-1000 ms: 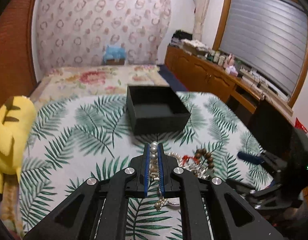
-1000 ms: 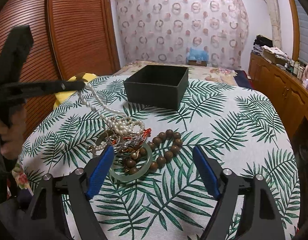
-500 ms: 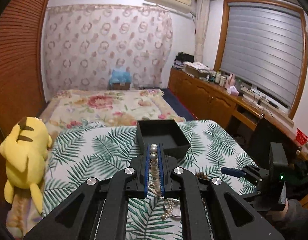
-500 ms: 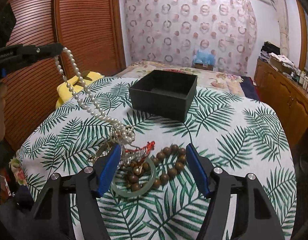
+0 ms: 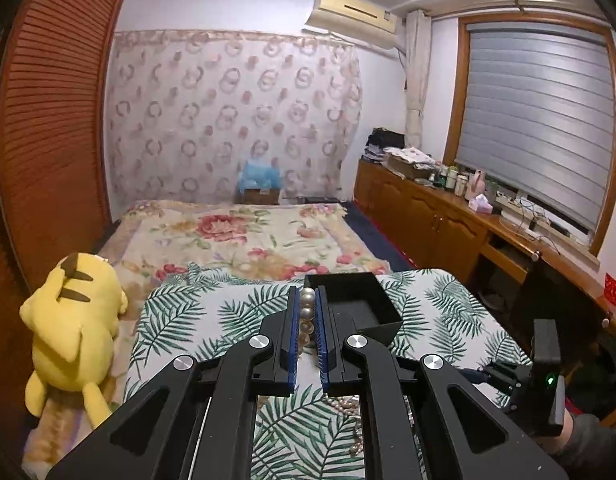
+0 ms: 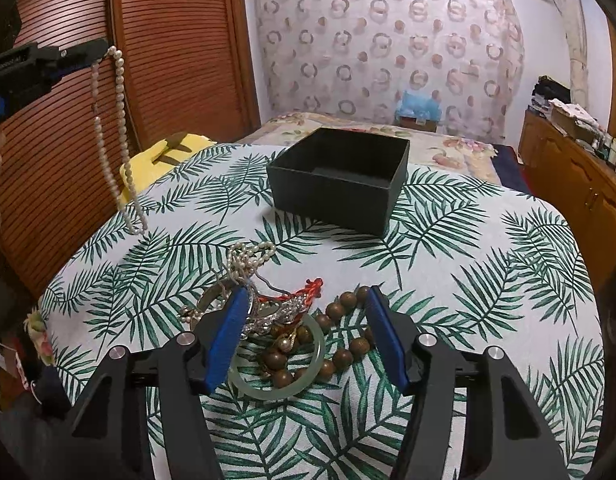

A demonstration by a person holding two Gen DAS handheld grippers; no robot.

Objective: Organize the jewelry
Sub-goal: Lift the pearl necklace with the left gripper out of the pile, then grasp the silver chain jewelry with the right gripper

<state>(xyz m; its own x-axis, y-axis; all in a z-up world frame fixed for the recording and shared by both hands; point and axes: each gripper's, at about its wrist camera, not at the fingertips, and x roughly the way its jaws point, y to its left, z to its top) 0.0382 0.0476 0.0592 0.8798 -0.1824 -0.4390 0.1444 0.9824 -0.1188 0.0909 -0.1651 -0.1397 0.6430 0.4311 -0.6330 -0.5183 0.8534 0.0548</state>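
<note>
My left gripper (image 5: 306,300) is shut on a white pearl necklace (image 5: 306,314) and holds it high above the table. In the right wrist view the left gripper (image 6: 96,49) is at the upper left, and the pearl necklace (image 6: 122,132) hangs from it with its lower end clear of the jewelry pile. An open black box (image 6: 339,180) stands at the table's far side. My right gripper (image 6: 304,312) is open over a pile with a green jade bangle (image 6: 280,388), brown wooden beads (image 6: 339,354), a red cord piece (image 6: 304,292) and more pearls (image 6: 248,254).
The table has a palm-leaf cloth (image 6: 487,264). A yellow plush toy (image 5: 74,328) lies to its left on the bed. A wooden sliding door (image 6: 168,52) is at the left, and a wooden cabinet (image 5: 435,220) runs along the right wall.
My left gripper has risen with the pearl necklace, pulling its hanging end up and free of the pile. My right gripper has moved slightly closer to the pile.
</note>
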